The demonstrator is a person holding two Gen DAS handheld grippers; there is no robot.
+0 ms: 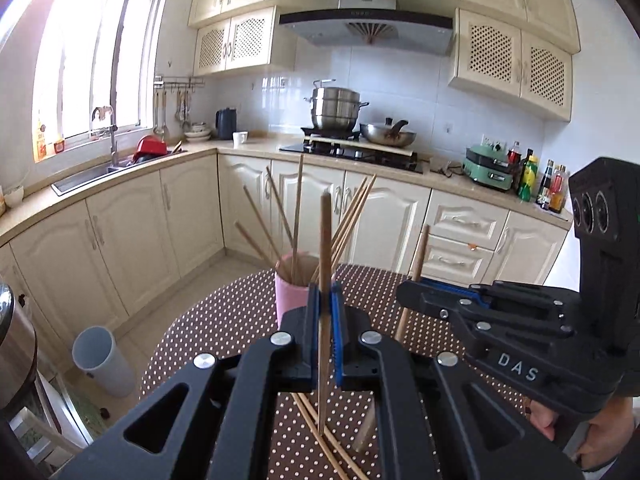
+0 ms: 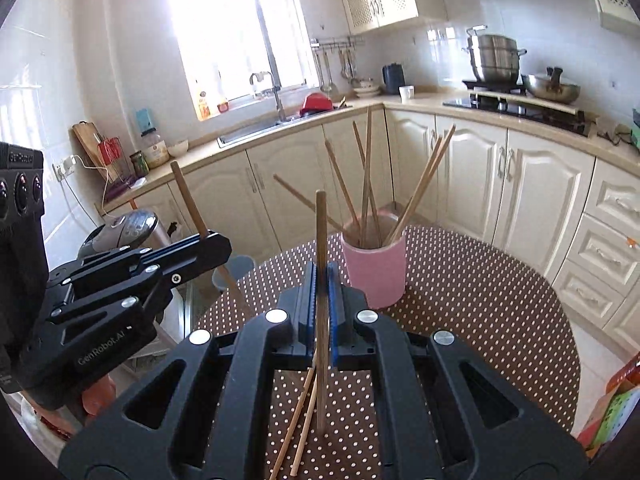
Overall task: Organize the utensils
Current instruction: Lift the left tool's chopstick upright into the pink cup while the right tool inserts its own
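My left gripper [image 1: 325,294] is shut on a wooden chopstick [image 1: 325,240] that it holds upright above the brown dotted table [image 1: 200,332]. Just behind it stands a pink cup [image 1: 289,300] with several chopsticks fanning out. To the right, my right gripper [image 1: 410,292] grips another chopstick [image 1: 420,256]. In the right wrist view, the right gripper [image 2: 321,280] is shut on its upright chopstick [image 2: 321,232], with the pink cup [image 2: 376,276] just beyond on the right. The left gripper [image 2: 218,246] holds its slanted chopstick [image 2: 188,200] at the left. Loose chopsticks [image 2: 298,416] lie on the table [image 2: 480,300] below.
A white bin [image 1: 102,360] stands on the floor left of the table. A rice cooker [image 2: 120,232] sits beyond the table's left edge. A colourful box [image 2: 612,412] lies at the table's right edge. Cream cabinets, a sink and a stove with pots [image 1: 336,112] line the far walls.
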